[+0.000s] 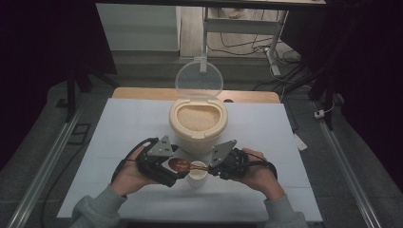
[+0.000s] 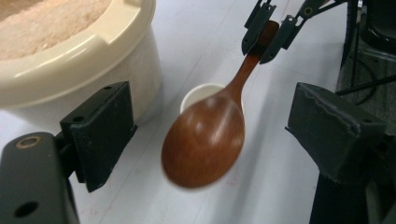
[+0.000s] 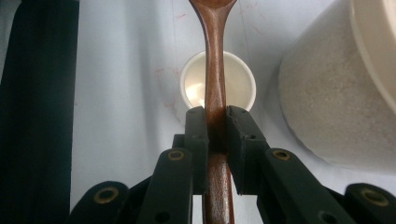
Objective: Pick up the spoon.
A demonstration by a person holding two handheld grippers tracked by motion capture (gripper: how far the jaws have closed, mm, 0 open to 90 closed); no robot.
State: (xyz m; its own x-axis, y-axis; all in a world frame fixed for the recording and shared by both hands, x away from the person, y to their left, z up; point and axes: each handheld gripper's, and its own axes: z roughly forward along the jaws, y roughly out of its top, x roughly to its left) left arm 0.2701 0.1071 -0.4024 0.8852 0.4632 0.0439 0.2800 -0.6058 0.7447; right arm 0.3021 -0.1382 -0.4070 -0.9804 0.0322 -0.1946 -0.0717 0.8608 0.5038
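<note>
A brown wooden spoon hangs level over a small white cup on the white table. My right gripper is shut on the spoon's handle, with the empty cup just below it. My left gripper is open, its jaws standing wide on either side of the spoon's bowl without touching it. A cream tub of rice with its clear lid raised stands just behind the cup. In the left gripper view the right gripper clamps the handle's far end.
The rice tub's wall is close to the right gripper's side and its rim is close to the left jaw. The white table top has bare room on both sides of the tub. Dark floor and cables lie beyond.
</note>
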